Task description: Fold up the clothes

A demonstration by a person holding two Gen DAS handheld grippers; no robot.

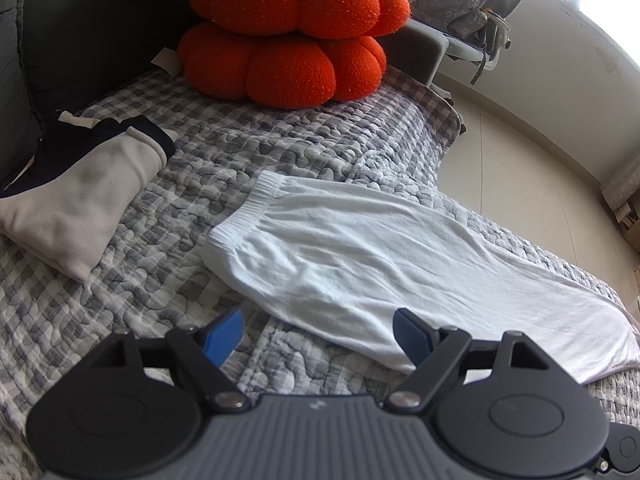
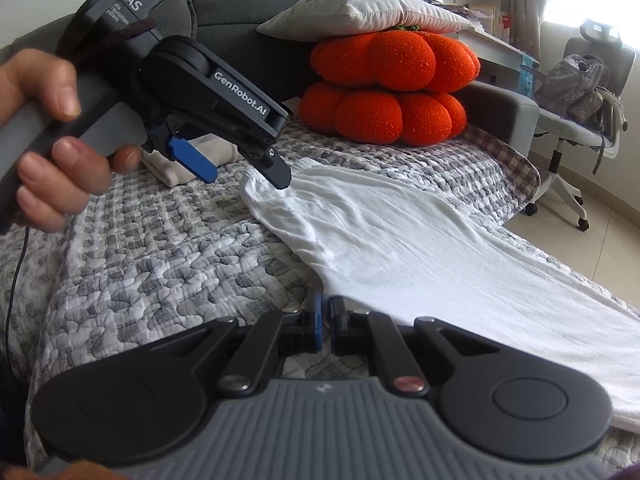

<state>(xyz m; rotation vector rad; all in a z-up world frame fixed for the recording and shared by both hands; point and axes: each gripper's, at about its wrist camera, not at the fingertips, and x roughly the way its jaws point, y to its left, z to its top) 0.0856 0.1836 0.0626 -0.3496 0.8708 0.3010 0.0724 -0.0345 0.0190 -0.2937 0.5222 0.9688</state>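
The white garment (image 1: pixel 400 248) lies flat on the checked quilt (image 1: pixel 160 280) of the bed, its ribbed waistband toward the orange cushions (image 1: pixel 292 40) and its long body running to the bed's near right edge. The left tongs (image 1: pixel 318 334) stand wide apart with nothing between them, hovering over the garment's near hem; the right tongs (image 2: pixel 325 320) are pinched almost shut right at the cloth's near edge (whether they really nip a fold of it I cannot tell, since the tips hide the contact). To do this step well, I judge that each tongs should take one corner of the same hem, lift only enough to clear the quilt, and carry it straight toward the waistband so the edges meet squarely. There is open quilt to the left, but a folded beige garment (image 1: pixel 80 208) sits there, and on the right the cloth lies close to the bed's drop to the floor (image 1: pixel 540 160).
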